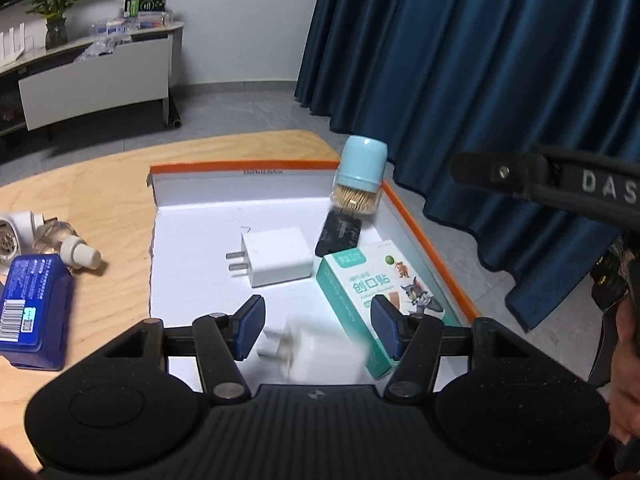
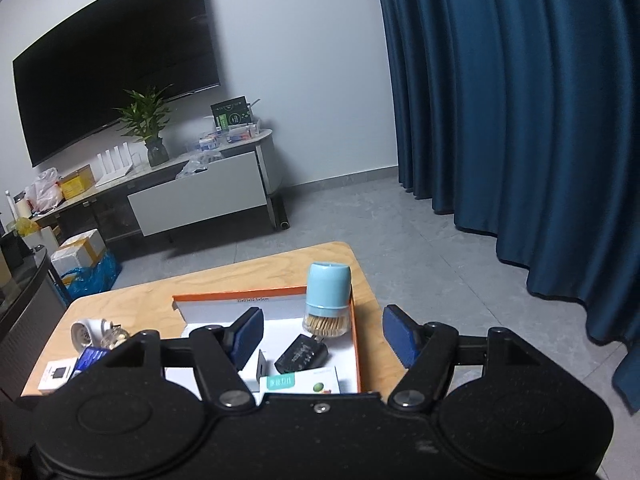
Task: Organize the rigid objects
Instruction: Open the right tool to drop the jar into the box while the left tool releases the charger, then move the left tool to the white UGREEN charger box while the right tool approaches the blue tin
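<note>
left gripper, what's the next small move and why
Probably lift the left gripper clear and swing toward the blue pack, since the white charger looks loose between open jaws over the box, while the pack lies outside it.

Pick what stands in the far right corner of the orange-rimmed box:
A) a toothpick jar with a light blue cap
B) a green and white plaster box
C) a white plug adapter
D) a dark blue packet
A: the toothpick jar with its light blue cap stands upright in the far right corner of the orange-rimmed box, beyond the black charger; the right wrist view shows the same.
</note>
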{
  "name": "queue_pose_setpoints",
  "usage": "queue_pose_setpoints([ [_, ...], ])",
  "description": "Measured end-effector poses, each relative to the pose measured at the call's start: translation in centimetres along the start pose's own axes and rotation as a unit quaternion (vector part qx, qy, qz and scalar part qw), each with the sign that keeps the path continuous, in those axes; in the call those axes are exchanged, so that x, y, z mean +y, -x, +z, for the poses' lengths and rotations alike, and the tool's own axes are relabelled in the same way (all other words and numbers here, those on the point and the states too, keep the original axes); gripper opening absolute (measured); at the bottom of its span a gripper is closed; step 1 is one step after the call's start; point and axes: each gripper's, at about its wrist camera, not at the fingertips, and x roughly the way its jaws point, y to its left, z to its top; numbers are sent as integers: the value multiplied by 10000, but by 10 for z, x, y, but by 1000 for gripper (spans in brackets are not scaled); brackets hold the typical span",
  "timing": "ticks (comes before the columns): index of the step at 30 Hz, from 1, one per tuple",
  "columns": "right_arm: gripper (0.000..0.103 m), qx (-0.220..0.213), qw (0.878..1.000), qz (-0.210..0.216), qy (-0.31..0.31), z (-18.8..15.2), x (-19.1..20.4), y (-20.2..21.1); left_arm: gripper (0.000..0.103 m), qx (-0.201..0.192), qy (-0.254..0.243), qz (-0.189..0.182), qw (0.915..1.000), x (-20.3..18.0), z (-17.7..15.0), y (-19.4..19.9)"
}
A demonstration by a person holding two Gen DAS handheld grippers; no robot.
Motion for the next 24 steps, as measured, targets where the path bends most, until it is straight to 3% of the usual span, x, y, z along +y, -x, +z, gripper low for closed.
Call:
queue_pose_setpoints([
  [2,80,6,10000,-10,18,-1,1,4,73,-49,31,34,10000,1,0,3],
  [10,80,-72,9999,54,65,-5,10,23,78,-223,291,330,9988,12,7,23],
  [24,82,91,9983,363,439,-13,53,32,100,-328,539,1135,9915,38,-1,58],
])
